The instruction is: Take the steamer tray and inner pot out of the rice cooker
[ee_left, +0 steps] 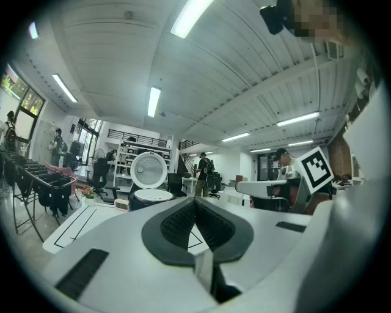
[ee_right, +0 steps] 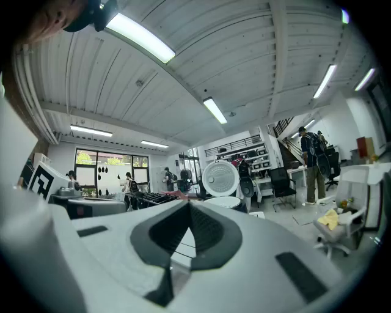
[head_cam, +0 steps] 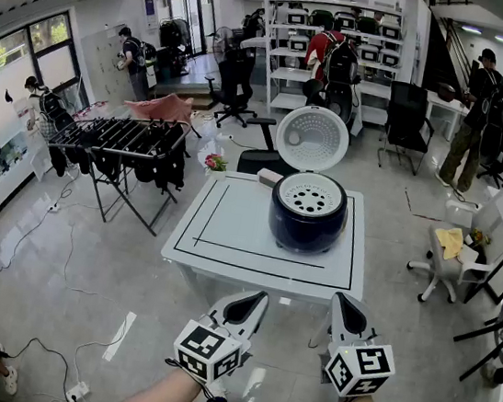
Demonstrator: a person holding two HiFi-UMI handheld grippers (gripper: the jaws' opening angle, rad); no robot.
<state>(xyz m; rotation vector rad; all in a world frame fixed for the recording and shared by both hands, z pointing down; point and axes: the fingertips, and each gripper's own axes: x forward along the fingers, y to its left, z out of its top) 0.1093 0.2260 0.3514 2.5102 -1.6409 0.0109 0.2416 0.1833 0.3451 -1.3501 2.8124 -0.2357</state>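
Note:
A dark blue rice cooker [head_cam: 307,220] stands on a white table [head_cam: 228,239], its round white lid [head_cam: 312,139] swung up at the back. A white perforated steamer tray [head_cam: 310,194] sits in its top; the inner pot below is hidden. My left gripper [head_cam: 251,305] and right gripper [head_cam: 344,313] hover side by side short of the table's near edge, both shut and holding nothing. The cooker [ee_left: 146,198] shows small and far beyond my left gripper [ee_left: 194,202]. The lid [ee_right: 220,178] rises behind my right gripper [ee_right: 188,205].
A clothes drying rack [head_cam: 125,145] stands left of the table. A white chair [head_cam: 473,241] with a yellow cloth is to the right. Black office chairs [head_cam: 407,115], shelves and several people fill the back of the room. A flower pot [head_cam: 215,162] sits behind the table's far-left corner.

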